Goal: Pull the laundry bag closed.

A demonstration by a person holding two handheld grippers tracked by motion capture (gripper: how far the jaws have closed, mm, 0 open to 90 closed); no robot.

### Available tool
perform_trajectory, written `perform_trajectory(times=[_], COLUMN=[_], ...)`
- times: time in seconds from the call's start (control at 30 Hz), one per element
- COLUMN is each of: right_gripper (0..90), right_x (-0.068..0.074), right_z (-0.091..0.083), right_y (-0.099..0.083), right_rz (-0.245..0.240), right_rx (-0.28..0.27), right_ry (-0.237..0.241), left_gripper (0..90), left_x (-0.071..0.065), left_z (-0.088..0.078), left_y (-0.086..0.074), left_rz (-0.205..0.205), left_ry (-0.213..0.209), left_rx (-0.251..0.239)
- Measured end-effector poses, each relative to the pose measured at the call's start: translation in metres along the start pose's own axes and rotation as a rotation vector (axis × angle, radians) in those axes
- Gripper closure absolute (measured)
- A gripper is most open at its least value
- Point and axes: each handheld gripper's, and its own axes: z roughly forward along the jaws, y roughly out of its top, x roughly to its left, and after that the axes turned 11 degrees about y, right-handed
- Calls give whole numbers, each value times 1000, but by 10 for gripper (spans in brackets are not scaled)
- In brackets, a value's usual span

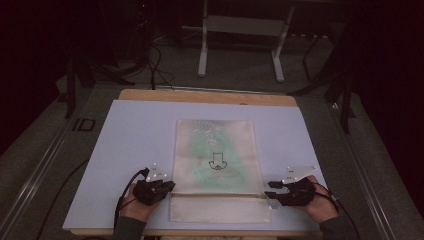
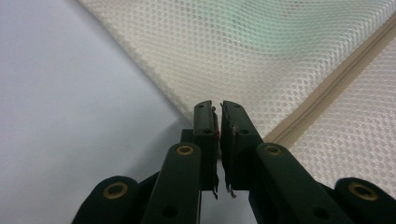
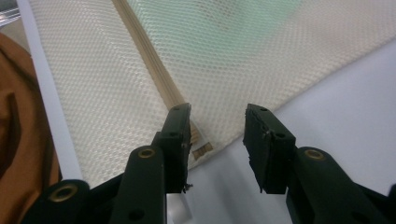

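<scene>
A cream mesh bag (image 1: 216, 167) lies flat on the bench (image 1: 130, 145). The left tool (image 1: 167, 186), nearly closed, holds nothing at its left edge; the right tool (image 1: 270, 189) stands apart, empty, at the zipper's (image 3: 152, 65) end.

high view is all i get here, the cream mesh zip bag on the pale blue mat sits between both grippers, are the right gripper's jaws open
Observer: Yes. In the right gripper view the right gripper has its jaws apart, with nothing between the pads.
Operator: what's under it
Observer: The end of the tan zip strip, with a small tab at the edge of the cream mesh zip bag, lies just by its left-hand jaw.
Operator: and the left one
Observer: In the left gripper view the left gripper shows only a narrow slit between its jaws, and no mesh is caught in it.
Operator: where's it aimed
Observer: At the bag's edge, where mesh meets the pale blue mat.
</scene>
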Motion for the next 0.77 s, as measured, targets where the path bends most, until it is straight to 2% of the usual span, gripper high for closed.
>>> perform_trajectory(times=[0.4, 0.77], right_gripper=[605, 577], right_x=[-7, -14], right_z=[-1, 5], right_y=[-9, -17], right_rz=[52, 77], right_rx=[-9, -10], right_ry=[-27, -42], left_gripper=[839, 826], left_x=[5, 13], left_z=[-4, -4], left_y=[-2, -4], left_rz=[-24, -45], left_ry=[49, 103], left_rx=[-18, -19])
